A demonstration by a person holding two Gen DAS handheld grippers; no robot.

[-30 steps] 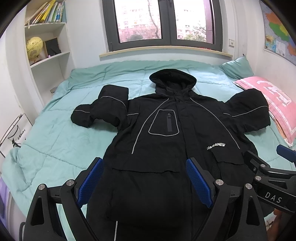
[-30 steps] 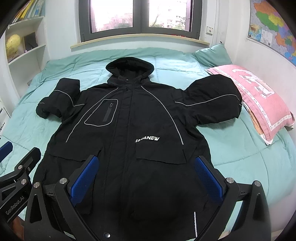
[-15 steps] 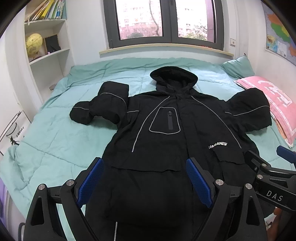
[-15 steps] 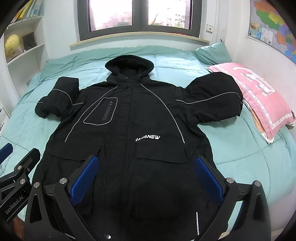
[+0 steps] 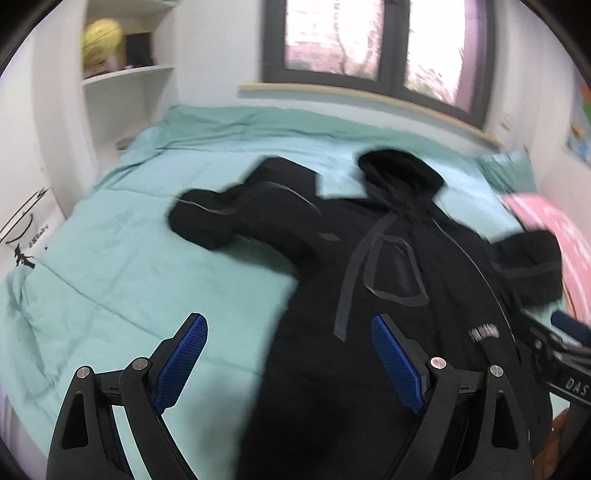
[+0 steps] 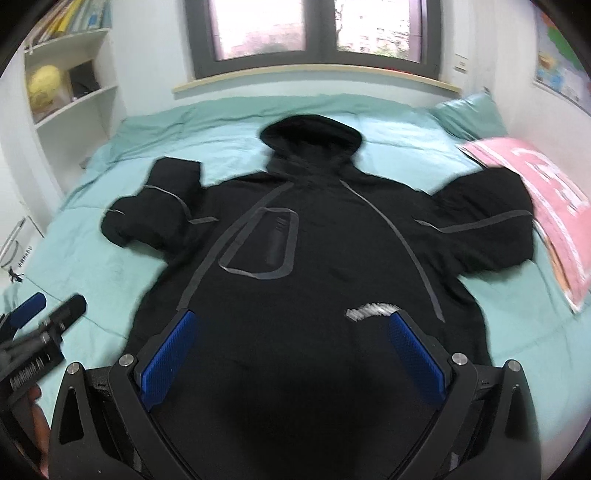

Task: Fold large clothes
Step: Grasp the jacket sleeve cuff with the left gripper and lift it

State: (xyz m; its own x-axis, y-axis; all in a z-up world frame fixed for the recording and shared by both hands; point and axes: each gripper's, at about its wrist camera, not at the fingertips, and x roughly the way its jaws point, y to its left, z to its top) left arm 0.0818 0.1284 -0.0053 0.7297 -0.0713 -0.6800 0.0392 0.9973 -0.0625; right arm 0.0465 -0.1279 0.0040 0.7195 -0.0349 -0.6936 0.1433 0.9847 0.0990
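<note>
A black hooded jacket point(image 6: 317, 258) lies front-up and spread flat on the teal quilt point(image 6: 92, 258) of the bed, hood toward the window point(image 6: 314, 29), one sleeve bunched on the shelf side, the other reaching the pink pillow point(image 6: 554, 210). The left gripper point(image 5: 290, 363) hangs over the jacket's lower edge on that shelf side, fingers spread wide with nothing between them. The right gripper point(image 6: 293, 354) hovers above the jacket's lower front, fingers wide apart too, gripping nothing.
</note>
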